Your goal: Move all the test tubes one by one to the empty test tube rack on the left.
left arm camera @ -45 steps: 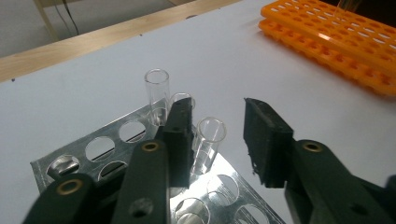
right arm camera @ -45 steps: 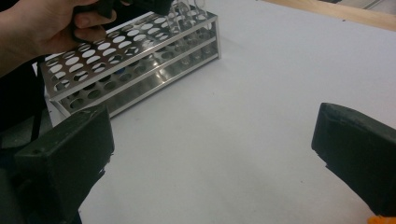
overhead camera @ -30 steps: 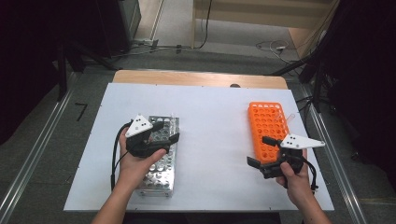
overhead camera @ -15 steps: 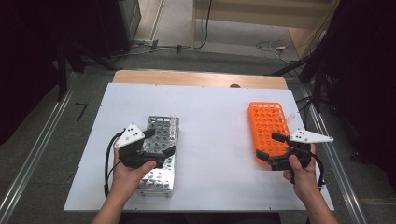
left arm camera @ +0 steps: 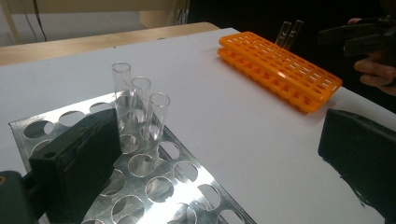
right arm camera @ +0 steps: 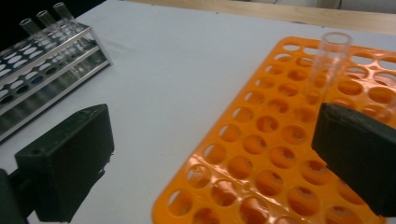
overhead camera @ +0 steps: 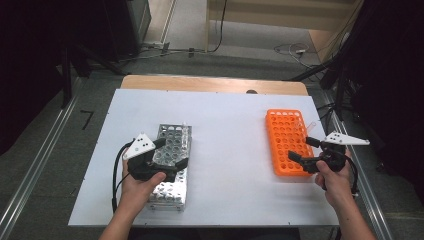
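Note:
A silver metal tube rack lies at the table's left, with three clear glass tubes standing at its far end. My left gripper hovers over this rack, open and empty; its jaws stand wide apart, the left one above the rack's holes. An orange tube rack lies at the right, with a glass tube upright in its far side. My right gripper hangs open and empty over the orange rack's near right edge, and its jaws straddle the rack's left edge.
Both racks rest on a white board over a wooden table. The metal rack appears far left in the right gripper view. The orange rack and the other hand show far right in the left gripper view. Dark floor and cables surround the table.
My left gripper has drawn back a little toward the person over the metal rack. My right gripper has shifted right, off the orange rack's middle to its edge. Both stay open.

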{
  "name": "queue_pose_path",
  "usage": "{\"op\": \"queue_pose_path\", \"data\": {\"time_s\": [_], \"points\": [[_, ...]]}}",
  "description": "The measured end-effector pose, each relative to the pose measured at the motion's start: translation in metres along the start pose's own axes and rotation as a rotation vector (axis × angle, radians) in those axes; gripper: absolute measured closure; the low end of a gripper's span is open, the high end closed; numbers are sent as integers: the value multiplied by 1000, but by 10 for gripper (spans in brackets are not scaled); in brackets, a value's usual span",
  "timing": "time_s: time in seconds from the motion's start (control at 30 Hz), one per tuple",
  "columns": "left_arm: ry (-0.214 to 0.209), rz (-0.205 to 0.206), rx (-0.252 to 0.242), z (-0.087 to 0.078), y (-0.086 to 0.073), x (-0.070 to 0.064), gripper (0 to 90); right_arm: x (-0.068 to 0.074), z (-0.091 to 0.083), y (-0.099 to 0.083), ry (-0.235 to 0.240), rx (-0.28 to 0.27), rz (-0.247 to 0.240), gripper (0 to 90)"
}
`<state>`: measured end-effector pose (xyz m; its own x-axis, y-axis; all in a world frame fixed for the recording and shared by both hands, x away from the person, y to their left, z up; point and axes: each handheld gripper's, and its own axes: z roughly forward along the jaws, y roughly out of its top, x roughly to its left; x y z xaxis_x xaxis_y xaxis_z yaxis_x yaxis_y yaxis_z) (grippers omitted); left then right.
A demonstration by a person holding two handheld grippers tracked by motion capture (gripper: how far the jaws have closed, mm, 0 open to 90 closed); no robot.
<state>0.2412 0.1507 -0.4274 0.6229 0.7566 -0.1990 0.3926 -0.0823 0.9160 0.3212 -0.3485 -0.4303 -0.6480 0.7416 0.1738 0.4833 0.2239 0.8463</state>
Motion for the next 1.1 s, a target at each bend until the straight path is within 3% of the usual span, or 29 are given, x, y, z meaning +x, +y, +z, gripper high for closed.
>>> {"op": "queue_pose_path", "data": {"time_s": [0.1,0.2,0.4,0.57,0.83,1.1], "points": [[-2,4,4,1,0,0,0,-12,-1,-4,-32,7,23,7],[-1,5,5,1,0,0,0,-22,-2,-6,-72,5,48,71],[-1,2,11,3,-1,0,0,-43,3,-7,-169,12,104,285],[-1,1,15,4,-1,-1,0,-59,13,-3,-222,38,129,397],[0,0,16,4,-2,0,0,-76,30,-4,-241,72,149,568],[2,0,20,3,-2,1,0,-73,35,-5,-246,54,91,693]]}}
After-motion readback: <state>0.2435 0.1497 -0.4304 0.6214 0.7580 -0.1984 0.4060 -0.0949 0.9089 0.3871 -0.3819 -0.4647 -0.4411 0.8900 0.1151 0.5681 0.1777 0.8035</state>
